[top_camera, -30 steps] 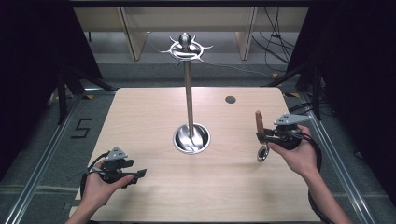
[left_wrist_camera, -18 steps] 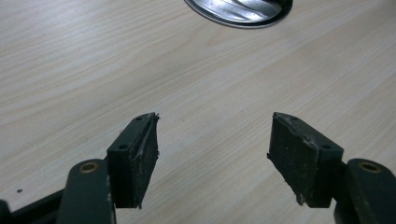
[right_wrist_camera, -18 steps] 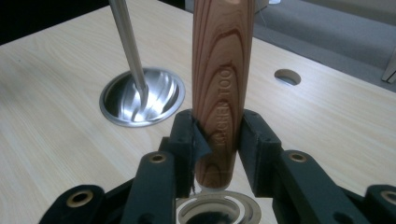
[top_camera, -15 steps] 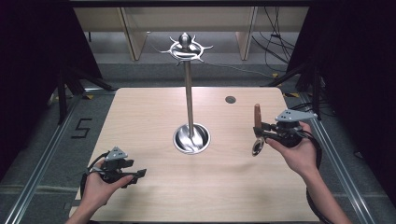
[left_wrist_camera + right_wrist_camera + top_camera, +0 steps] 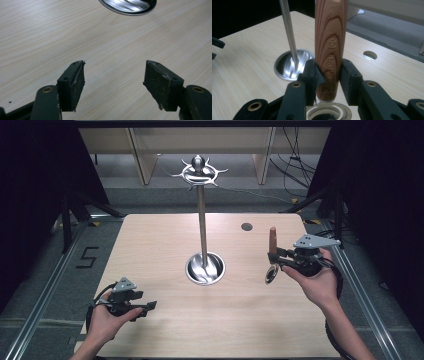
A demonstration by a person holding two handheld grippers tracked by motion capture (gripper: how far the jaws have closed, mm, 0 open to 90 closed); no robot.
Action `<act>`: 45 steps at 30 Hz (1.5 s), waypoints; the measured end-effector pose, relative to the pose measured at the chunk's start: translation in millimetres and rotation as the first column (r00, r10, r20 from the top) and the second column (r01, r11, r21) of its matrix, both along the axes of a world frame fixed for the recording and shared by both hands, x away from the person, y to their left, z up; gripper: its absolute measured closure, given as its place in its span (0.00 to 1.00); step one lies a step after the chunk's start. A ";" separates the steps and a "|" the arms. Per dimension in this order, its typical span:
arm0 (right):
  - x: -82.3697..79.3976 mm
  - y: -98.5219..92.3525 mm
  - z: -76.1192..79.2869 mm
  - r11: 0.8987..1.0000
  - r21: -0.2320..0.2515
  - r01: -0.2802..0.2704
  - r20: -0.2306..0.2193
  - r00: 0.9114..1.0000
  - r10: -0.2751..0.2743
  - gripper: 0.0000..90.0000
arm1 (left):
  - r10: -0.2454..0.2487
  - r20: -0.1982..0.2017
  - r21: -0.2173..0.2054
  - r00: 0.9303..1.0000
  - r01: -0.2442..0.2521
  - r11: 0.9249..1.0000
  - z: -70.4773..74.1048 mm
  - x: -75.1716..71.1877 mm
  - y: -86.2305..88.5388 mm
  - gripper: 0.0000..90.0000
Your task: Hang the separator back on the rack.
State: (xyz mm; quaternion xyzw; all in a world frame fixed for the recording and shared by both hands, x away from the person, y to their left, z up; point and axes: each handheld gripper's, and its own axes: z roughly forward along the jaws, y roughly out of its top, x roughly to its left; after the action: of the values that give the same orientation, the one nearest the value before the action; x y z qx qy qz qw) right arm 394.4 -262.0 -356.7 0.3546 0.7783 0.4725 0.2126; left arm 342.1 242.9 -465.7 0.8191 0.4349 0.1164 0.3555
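A steel utensil stand rises from a round base [image 5: 205, 268] at the table's middle, with a slim pole [image 5: 202, 225] and a crown of hooks [image 5: 199, 170] on top. My right gripper [image 5: 278, 257] is to the right of the base, shut on a kitchen tool's wooden handle [image 5: 273, 240], which stands upright. The tool's round metal head [image 5: 272, 274] hangs below the jaws, above the table. In the right gripper view both pads clamp the handle [image 5: 331, 45], with the pole [image 5: 288, 32] behind on the left. My left gripper [image 5: 149, 306] rests open and holds nothing near the front left.
A small round hole [image 5: 246, 226] is cut in the wooden tabletop [image 5: 150, 245] at the back right. Metal rails [image 5: 45, 285] run along both table sides. In the left gripper view the stand's base [image 5: 130, 5] lies ahead of the open jaws.
My right gripper has lifted the wooden-handled tool a little higher above the table. The left gripper has stayed where it was.
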 end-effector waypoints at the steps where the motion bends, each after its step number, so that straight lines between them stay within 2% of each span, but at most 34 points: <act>1: -1.3 1.7 1.4 1.000 0.007 0.001 0.000 1.000 -0.001 0.77 | 0.002 0.002 -0.005 1.000 -0.002 1.000 -0.3 0.0 -0.3 0.36; 4: -0.8 2.5 2.6 1.000 0.008 -0.004 0.012 1.000 0.004 0.77 | 0.009 0.002 -0.011 1.000 -0.009 1.000 -0.3 -0.1 -0.8 0.36; 5: -2.5 3.2 4.9 1.000 0.001 -0.006 -0.003 1.000 0.006 0.77 | 0.005 0.001 -0.006 1.000 -0.005 1.000 -0.1 -0.1 -0.4 0.36; 7: -2.5 5.3 4.5 1.000 0.018 0.000 0.009 1.000 -0.001 0.77 | 0.031 0.011 -0.025 0.999 -0.030 0.999 -1.6 -0.1 -2.3 0.36; 8: -1.6 4.5 5.8 1.000 0.001 -0.011 0.018 1.000 0.011 0.76 | 0.028 0.007 -0.024 1.000 -0.028 0.999 -1.1 -0.3 -2.1 0.36; 9: -3.3 5.0 7.5 1.000 -0.001 -0.014 -0.009 1.000 0.014 0.77 | 0.027 0.009 -0.023 1.000 -0.027 0.999 -1.0 -0.2 -2.0 0.36; 11: -2.9 8.0 8.4 1.000 0.013 -0.012 0.013 1.000 0.012 0.76 | 0.027 0.010 -0.024 1.000 -0.026 0.999 -1.1 -0.1 -1.9 0.36; 17: -3.7 10.7 12.0 1.000 0.008 -0.023 0.014 1.000 0.023 0.77 | 0.030 0.013 -0.029 0.999 -0.029 0.999 -1.4 -0.2 -2.2 0.36; 18: -2.9 10.6 12.9 1.000 -0.001 -0.031 0.026 0.999 0.031 0.77 | 0.000 0.005 -0.001 1.000 0.000 1.000 0.1 0.1 0.4 0.36; 19: -4.7 13.2 13.8 1.000 0.013 -0.026 0.015 1.000 0.026 0.76 | 0.002 0.009 -0.006 1.000 -0.002 1.000 -0.3 0.0 0.3 0.36; 21: -5.2 13.7 14.6 1.000 0.011 -0.027 0.014 1.000 0.027 0.76 | 0.001 0.008 -0.004 1.000 -0.001 1.000 0.0 0.0 0.4 0.36; 22: -4.5 13.7 15.2 0.999 0.006 -0.035 0.024 0.999 0.035 0.76 | 0.002 0.009 -0.006 1.000 -0.002 1.000 0.0 0.0 0.3 0.36; 26: -6.7 16.9 17.4 0.999 0.013 -0.032 0.018 0.999 0.031 0.76 | 0.007 0.014 -0.008 1.000 -0.007 1.000 -0.3 -0.1 -0.1 0.36; 27: -4.8 16.6 17.5 0.999 0.002 -0.047 0.039 0.998 0.047 0.76 | 0.009 0.015 -0.012 1.000 -0.009 1.000 -0.5 0.0 -0.3 0.36; 28: -6.1 18.5 17.7 0.999 0.018 -0.040 0.023 0.999 0.040 0.76 | 0.008 0.015 -0.011 1.000 -0.008 1.000 -0.5 0.0 -0.3 0.36; 30: -5.4 19.3 18.5 0.999 0.009 -0.045 0.035 0.998 0.045 0.76 | 0.001 0.006 -0.003 1.000 -0.001 1.000 0.4 -0.1 0.3 0.36; 31: -5.2 19.8 19.1 0.999 0.008 -0.051 0.036 0.998 0.051 0.76 | 0.003 0.007 -0.005 1.000 -0.003 1.000 0.3 -0.1 0.2 0.36; 32: -6.4 21.4 19.4 0.999 0.015 -0.044 0.021 0.999 0.044 0.76 | 0.022 0.019 -0.028 1.000 -0.021 0.999 -1.3 -0.4 -1.6 0.36; 33: -5.2 22.8 19.8 0.998 0.014 -0.055 0.038 0.998 0.055 0.76 | 0.032 0.023 -0.029 0.999 -0.031 0.999 -1.7 -0.2 -2.1 0.36; 36: -5.6 25.4 20.3 0.998 0.024 -0.050 0.042 0.998 0.049 0.76 | 0.023 0.010 -0.021 1.000 -0.023 1.000 -0.3 -0.2 -1.2 0.36; 37: -5.4 25.6 21.5 0.998 0.016 -0.056 0.040 0.998 0.056 0.76 | 0.022 0.009 -0.021 1.000 -0.022 1.000 -0.3 -0.2 -1.2 0.36; 38: -6.3 27.7 21.3 0.999 0.030 -0.046 0.040 0.998 0.045 0.76 | 0.024 0.012 -0.023 1.000 -0.024 0.999 -0.5 -0.2 -1.3 0.36; 39: -5.3 28.2 23.3 0.998 0.019 -0.066 0.039 0.997 0.065 0.76 | 0.023 0.009 -0.022 1.000 -0.023 1.000 -0.2 -0.2 -1.2 0.36; 44: -6.4 31.4 25.6 0.998 0.030 -0.059 0.035 0.998 0.058 0.76 | 0.024 0.011 -0.023 1.000 -0.024 0.999 -0.3 -0.3 -1.1 0.36; 45: -5.1 31.4 26.8 0.997 0.019 -0.068 0.052 0.996 0.067 0.76 | 0.025 0.013 -0.024 1.000 -0.024 0.999 -0.3 -0.3 -1.2 0.36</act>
State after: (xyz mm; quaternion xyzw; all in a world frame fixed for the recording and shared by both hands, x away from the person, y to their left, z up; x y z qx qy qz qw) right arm 389.2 -230.7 -329.9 0.3180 0.7793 0.4963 0.2126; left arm 341.8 241.8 -466.0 0.8087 0.4440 0.1209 0.3664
